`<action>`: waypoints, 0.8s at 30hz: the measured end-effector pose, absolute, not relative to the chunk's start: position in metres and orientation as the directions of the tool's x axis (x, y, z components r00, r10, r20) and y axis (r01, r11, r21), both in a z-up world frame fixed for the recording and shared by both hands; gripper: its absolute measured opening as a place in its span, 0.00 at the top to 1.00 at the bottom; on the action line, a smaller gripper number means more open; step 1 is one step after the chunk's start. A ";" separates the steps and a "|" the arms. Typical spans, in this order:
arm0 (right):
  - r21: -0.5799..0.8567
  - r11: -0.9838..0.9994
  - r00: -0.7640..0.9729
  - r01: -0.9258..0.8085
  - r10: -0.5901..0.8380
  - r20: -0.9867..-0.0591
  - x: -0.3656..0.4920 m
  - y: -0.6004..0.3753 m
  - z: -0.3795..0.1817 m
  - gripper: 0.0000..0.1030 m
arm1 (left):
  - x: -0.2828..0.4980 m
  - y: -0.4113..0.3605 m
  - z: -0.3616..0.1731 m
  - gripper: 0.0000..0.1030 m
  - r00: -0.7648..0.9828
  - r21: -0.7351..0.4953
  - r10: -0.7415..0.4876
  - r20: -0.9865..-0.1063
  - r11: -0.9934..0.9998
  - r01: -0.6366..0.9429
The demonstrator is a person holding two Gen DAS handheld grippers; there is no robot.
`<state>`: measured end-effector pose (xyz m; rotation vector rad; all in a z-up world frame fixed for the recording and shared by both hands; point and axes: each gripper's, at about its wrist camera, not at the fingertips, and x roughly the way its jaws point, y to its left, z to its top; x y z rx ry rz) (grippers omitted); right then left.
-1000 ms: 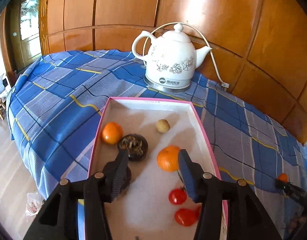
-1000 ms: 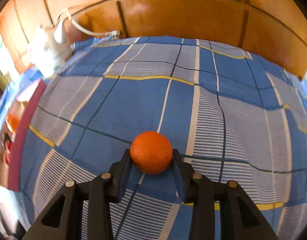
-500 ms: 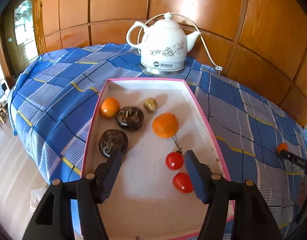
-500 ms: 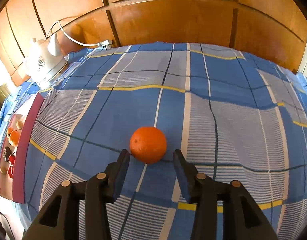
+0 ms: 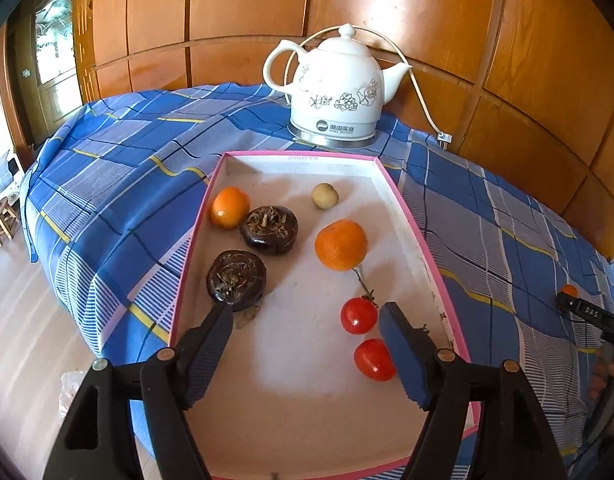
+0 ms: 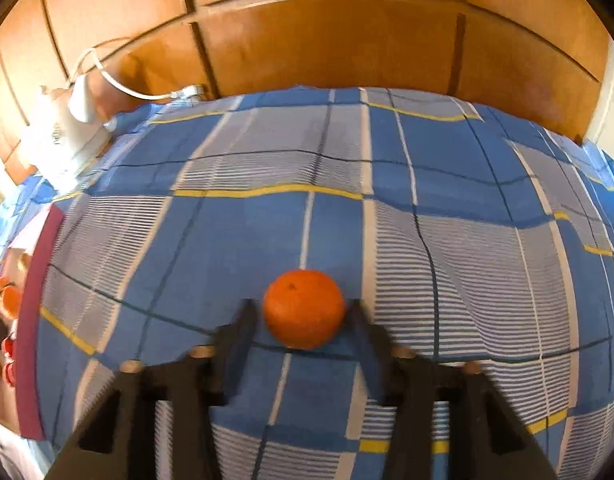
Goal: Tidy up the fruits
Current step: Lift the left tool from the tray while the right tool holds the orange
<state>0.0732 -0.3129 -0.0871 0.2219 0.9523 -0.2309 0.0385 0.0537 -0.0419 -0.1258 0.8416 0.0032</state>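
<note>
Seven pieces in, one out, as far as the views show: sorting judged nearly done, with one lift and one drop left.

Over the near end of the pink-rimmed box (image 5: pixel 195 248): left gripper (image 5: pixel 305 310), jaws opening, nothing between them, nothing held.

Inside the box, from the near end to the far end:
- two cherry tomatoes (image 5: pixel 358 315) by the right wall, close together, just beside the right blue pad;
- one dark water chestnut (image 5: pixel 235 280) against the left wall, right at the left fingertip;
- one large tangerine (image 5: pixel 341 244) about mid-box, a thin stem trailing from under it toward the tomatoes;
- a second dark water chestnut (image 5: pixel 269 229), touching a small tangerine (image 5: pixel 229 207) at the left wall;
- one pale round fruit (image 5: pixel 325 196), too small to name, alone near the far wall.

Well apart from the box, to its right on the blue checked cloth (image 6: pixel 227 240): loose tangerine (image 6: pixel 303 308), resting on the fabric, right gripper (image 6: pixel 301 307) closing on it, pads at both flanks and seemingly in contact, though blurred.

Beyond the far end of the box: white kettle (image 5: pixel 339 92) on its base, no part of the job.
</note>
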 end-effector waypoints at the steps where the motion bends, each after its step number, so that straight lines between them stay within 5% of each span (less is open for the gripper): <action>1: 0.073 0.952 0.566 0.296 -0.113 -0.817 0.073 -0.312 -0.088 0.61 | 0.038 0.054 -0.042 0.25 0.668 -0.108 -0.044 -0.743 0.993 -0.055; 24: 0.000 0.950 0.586 0.311 -0.191 -0.787 0.070 -0.303 -0.096 0.61 | 0.032 0.052 -0.039 0.21 0.679 -0.088 -0.023 -0.733 0.994 -0.061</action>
